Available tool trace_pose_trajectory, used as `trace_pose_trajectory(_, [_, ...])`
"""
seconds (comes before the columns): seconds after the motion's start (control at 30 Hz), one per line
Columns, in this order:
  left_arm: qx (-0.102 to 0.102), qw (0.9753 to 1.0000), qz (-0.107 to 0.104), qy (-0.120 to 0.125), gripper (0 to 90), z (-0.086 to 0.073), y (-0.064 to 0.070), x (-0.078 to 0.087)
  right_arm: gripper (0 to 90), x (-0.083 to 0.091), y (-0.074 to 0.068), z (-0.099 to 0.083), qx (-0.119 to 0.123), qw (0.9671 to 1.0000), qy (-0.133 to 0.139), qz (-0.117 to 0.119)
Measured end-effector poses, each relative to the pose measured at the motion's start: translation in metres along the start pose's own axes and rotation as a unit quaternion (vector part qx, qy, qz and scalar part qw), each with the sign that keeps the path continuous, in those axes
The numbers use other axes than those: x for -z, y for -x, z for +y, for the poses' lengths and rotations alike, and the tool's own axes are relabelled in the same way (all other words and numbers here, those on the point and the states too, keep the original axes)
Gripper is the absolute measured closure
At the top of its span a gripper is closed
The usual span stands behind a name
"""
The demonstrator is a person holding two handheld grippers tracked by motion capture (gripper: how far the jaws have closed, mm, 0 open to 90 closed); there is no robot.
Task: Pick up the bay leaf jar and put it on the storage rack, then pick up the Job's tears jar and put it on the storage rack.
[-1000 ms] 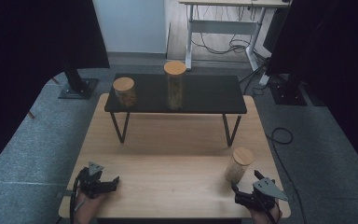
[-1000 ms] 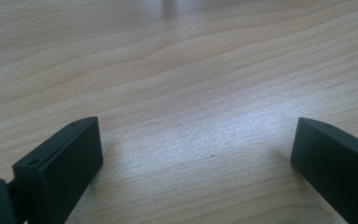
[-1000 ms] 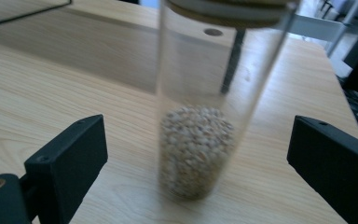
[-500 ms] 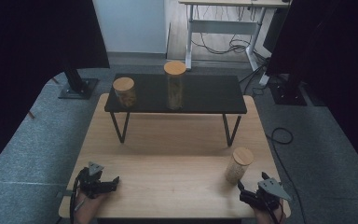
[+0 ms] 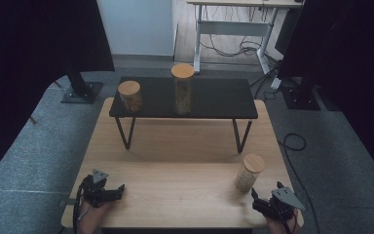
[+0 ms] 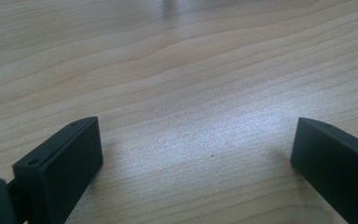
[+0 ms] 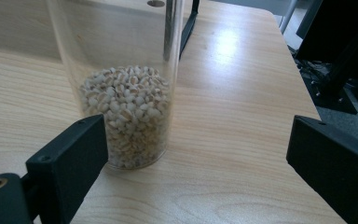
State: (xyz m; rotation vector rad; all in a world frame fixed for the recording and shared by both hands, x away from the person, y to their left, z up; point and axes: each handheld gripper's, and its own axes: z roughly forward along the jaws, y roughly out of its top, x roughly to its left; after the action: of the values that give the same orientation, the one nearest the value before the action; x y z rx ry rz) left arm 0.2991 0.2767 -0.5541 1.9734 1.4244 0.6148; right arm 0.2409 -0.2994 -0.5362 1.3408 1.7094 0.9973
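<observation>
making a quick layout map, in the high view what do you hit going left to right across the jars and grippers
left gripper → short jar on the black shelf → tall jar on the same shelf → grain jar on the table → right gripper

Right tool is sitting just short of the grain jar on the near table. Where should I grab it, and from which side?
Take the grain jar on its straight glass wall, about mid-height, below the wooden lid, coming level from the near side. It stands upright and round, so the open right tool can probably close across it. It sits left of centre between the jaws, so shift left first.
</observation>
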Motion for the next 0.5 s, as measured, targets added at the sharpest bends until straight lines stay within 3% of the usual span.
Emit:
trace_pose_trajectory(0.23, [0.001, 1.0000, 0.000, 0.000, 1.9, 0.0000, 0.0001, 0.0000, 4.8, -0.0040, 0.0024, -0.0057, -0.005, 0.9999, -0.012, -0.003])
trace_pose_trajectory(0.5, [0.001, 1.0000, 0.000, 0.000, 1.8, -0.0001, 0.0002, 0.0000, 4.0, -0.0041, 0.0029, -0.0050, -0.008, 0.9999, -0.009, 0.001])
